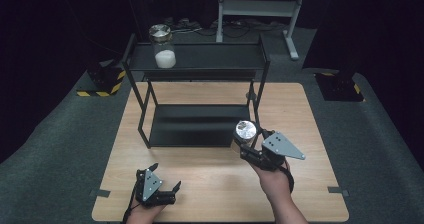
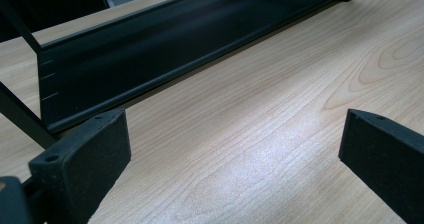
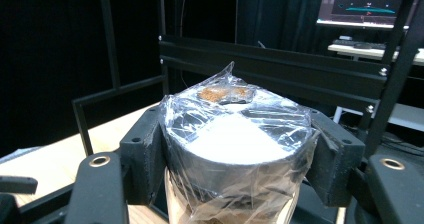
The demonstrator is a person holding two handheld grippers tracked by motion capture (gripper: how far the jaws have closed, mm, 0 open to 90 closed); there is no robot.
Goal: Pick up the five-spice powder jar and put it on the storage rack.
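A wooden table (image 1: 210,194) carries a black two-tier metal rack (image 1: 200,79), which stands ahead of both tongs, its lower shelf (image 2: 165,49) just beyond the left tongs and its upper shelf above and beyond the right tongs. On the far left end of that upper shelf, well apart from either tool, sits a glass jar (image 1: 163,46) with a silver lid and white contents. The right tongs (image 1: 243,145) are clenched around a second jar (image 3: 235,154), its silver lid wrapped in clear plastic film, held upright off the table just in front of the rack's right post. The left tongs (image 1: 165,180) rest low near the person's edge of the table, released, jaws wide with only bare wood between them. The step in hand looks like carrying the wrapped jar toward the rack, probably to shelve it. The next move would call for lifting it clear of the upper shelf's front rail, keeping it upright, and setting it down flat before letting go.
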